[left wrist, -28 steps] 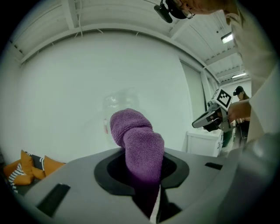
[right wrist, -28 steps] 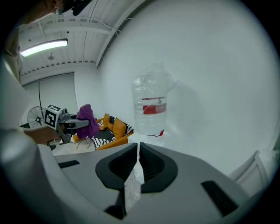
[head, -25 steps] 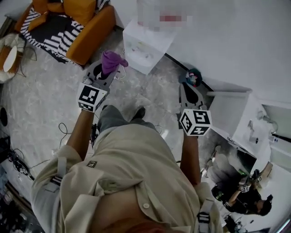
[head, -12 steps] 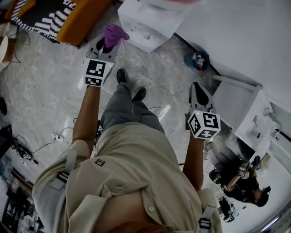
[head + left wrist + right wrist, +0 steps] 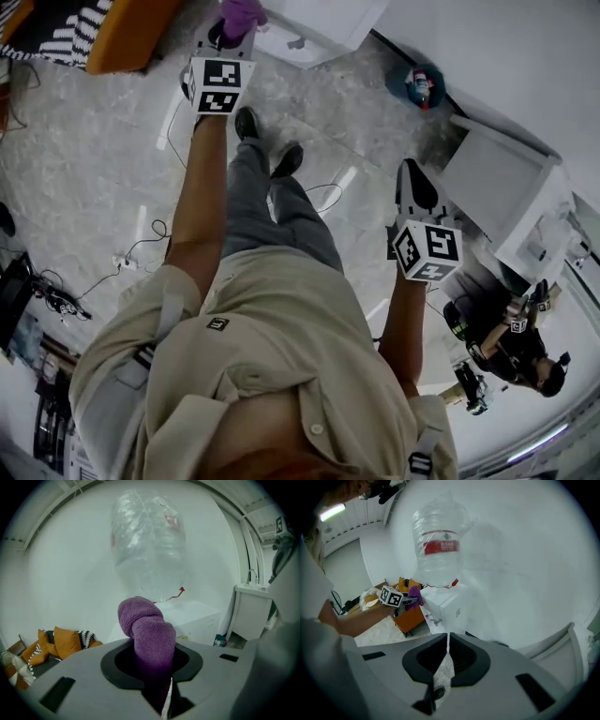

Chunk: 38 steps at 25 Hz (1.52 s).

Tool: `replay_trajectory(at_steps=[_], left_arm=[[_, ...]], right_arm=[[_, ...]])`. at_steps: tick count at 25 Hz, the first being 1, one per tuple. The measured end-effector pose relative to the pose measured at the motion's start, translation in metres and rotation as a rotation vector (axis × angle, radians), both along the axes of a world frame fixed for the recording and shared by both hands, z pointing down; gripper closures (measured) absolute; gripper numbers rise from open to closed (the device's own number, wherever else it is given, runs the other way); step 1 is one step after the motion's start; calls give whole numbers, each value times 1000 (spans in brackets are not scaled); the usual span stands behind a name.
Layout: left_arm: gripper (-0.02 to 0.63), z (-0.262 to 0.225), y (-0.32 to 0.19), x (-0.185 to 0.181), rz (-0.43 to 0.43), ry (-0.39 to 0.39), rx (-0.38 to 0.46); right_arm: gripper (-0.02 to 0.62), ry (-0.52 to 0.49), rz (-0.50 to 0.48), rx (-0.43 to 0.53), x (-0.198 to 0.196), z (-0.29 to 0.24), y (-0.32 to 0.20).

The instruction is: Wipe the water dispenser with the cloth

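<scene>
Left tongs [image 5: 228, 36], one cloth [image 5: 146, 632], nearer dispenser [image 5: 197, 620]

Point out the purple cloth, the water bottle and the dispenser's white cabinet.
purple cloth [image 5: 146, 637], left gripper view, bunched middle.
water bottle [image 5: 439, 547], right gripper view, red label.
white cabinet [image 5: 452, 609], right gripper view, side face.

cloth [image 5: 146, 630]: purple, bunched, clamped in left gripper [image 5: 152, 665] | dispenser [image 5: 446, 605]: white, upright, w/ clear bottle [image 5: 438, 545] atop

The cloth [image 5: 147, 630] is purple, the water dispenser [image 5: 446, 607] white, its clear bottle [image 5: 439, 550] red-labelled. Beside the dispenser stands an orange armchair [image 5: 127, 33].
</scene>
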State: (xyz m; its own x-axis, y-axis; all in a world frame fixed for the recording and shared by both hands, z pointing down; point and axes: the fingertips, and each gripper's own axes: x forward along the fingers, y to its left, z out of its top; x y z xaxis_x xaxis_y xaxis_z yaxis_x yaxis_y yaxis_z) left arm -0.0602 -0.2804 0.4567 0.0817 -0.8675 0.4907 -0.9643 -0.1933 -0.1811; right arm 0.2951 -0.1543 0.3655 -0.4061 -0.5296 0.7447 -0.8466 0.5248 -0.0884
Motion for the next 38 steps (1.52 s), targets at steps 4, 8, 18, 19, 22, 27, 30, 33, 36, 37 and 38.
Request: replay_trajectory(at_steps=[4,8,18,19,22,27,30,33,36,37,38], left_arm=[[486,20,-17,34,46,47,-19],[489,31,-3,122,234,109,-55],[491,33,-1,193,385,153,-50],[491,35,-1,181,371,144,-50],[491,41,-1,129,285,117,-53],[491,42,-11,-23,-17,65,-38],[491,32,-11,-77,-122,77,-21],[491,30,-17,-74,-85,39,-33],[491,35,-21,-48,-55,35,-41],[491,35,-20,-36,-42,57,-41],[492,36,-17,-21,-16,80,-43]], right_arm=[[568,-5,15,-27,-6,22,-2],[568,-9,25,-50,-7,31,2],[568,2,33,-63,-4,39,3],[568,1,31,-66,-5,41,4],[568,-3,21,-77,-11,44,4],[568,3,7,-75,-14,44,-1],[568,8,8,-86,-15,48,0],[568,5,-9,-85,-24,48,-3],[568,7,-12,-84,-26,48,-3],[568,8,-9,-85,-25,49,-2],[568,10,-4,-88,-24,49,-1]])
